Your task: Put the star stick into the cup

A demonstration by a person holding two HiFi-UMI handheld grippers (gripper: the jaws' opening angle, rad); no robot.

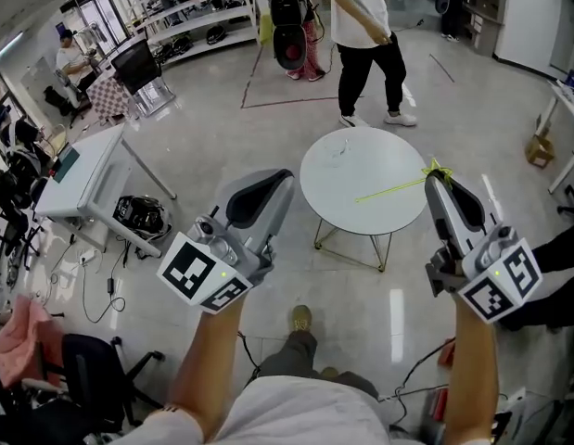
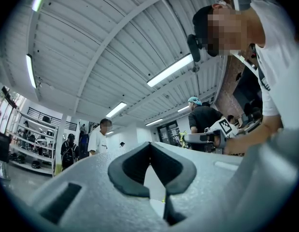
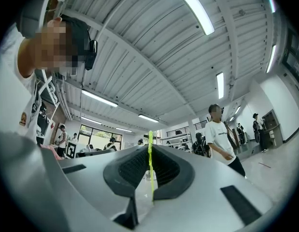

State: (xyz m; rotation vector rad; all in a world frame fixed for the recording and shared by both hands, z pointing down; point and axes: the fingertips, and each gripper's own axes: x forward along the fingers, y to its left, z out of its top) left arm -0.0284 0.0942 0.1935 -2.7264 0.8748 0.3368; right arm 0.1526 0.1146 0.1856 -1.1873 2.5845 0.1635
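Your right gripper (image 1: pixel 437 184) is clamped on the thin yellow-green star stick (image 1: pixel 393 190). In the right gripper view the two dark ribbed pads (image 3: pixel 135 170) press narrowly together on the stick (image 3: pixel 150 166), which stands upright between them and pokes out above and below. From the head view the stick runs leftward from the jaw tips and shows against the right part of the round white table (image 1: pixel 379 219), with its wider star end just at the gripper's tip. The view does not settle how high it hangs over the table top.

Your left gripper (image 1: pixel 271 186) holds nothing. In the left gripper view its dark pads (image 2: pixel 127 170) meet at the tips, with only a narrow wedge of white table showing below them. In the head view it sits left of the table, well apart from the stick.

On the table's far left part stands a small see-through cup (image 1: pixel 337 150), faint and hard to make out, well apart from the stick. Beyond the table a person in a white shirt and black trousers (image 1: pixel 363 35) stands on the grey floor (image 1: pixel 222 146).
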